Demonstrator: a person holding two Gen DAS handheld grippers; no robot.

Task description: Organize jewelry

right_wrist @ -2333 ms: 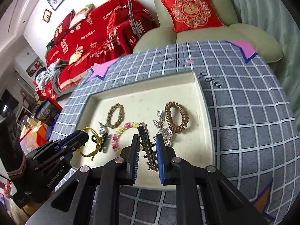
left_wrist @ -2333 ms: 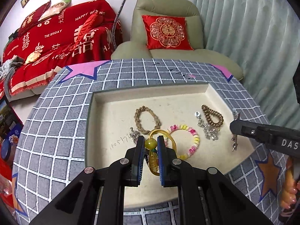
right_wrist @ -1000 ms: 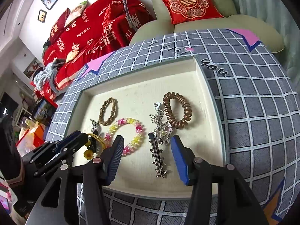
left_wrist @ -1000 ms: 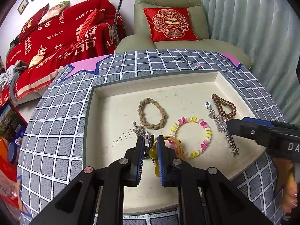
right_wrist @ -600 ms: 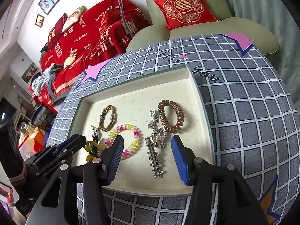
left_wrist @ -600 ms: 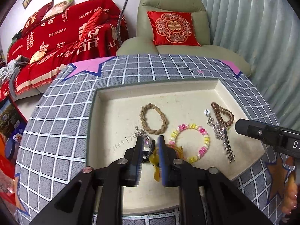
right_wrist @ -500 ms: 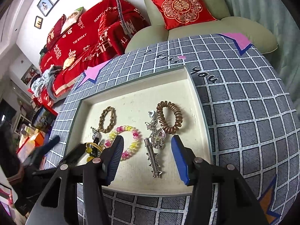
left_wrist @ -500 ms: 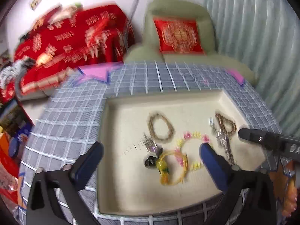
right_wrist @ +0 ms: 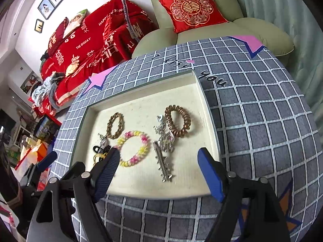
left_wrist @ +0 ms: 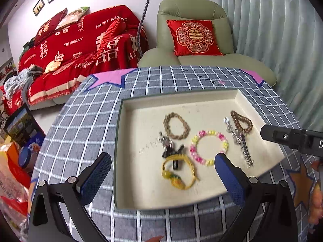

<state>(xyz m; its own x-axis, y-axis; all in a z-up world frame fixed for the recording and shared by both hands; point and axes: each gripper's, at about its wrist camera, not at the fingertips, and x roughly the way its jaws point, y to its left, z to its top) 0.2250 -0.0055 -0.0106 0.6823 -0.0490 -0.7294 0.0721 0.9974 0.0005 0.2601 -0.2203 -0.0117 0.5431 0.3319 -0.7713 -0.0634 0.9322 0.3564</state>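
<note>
Inside the shallow cream tray [left_wrist: 121, 141], all jewelry lies loose on its felt-like floor. Near the front edge: yellow cord bracelet [left_wrist: 178, 171] with chunky yellow beads, a black clip [left_wrist: 173, 154] touching its far side. Just right of it, a ring of pink and yellow beads [left_wrist: 209, 147]. Behind, toward the tray's middle, a braided tan bracelet [left_wrist: 176, 126], oval. By the right wall, a brown spiral coil hair tie [right_wrist: 177, 124]; beside it a tangled silver chain [right_wrist: 164, 135] and a spiky silver hair clip [right_wrist: 163, 163] pointing to the front edge.

Left gripper [left_wrist: 161, 173] is released, blue-padded fingers spread wide over the tray's front edge, grasping nothing. Right gripper [right_wrist: 159, 171] likewise wide apart, empty, above the front edge near the hair clip.

Tray sits on a grey tablecloth [left_wrist: 80, 121] with white grid lines and pink stars. Beyond: green armchair [left_wrist: 191, 10], red embroidered cushion [left_wrist: 193, 37].
</note>
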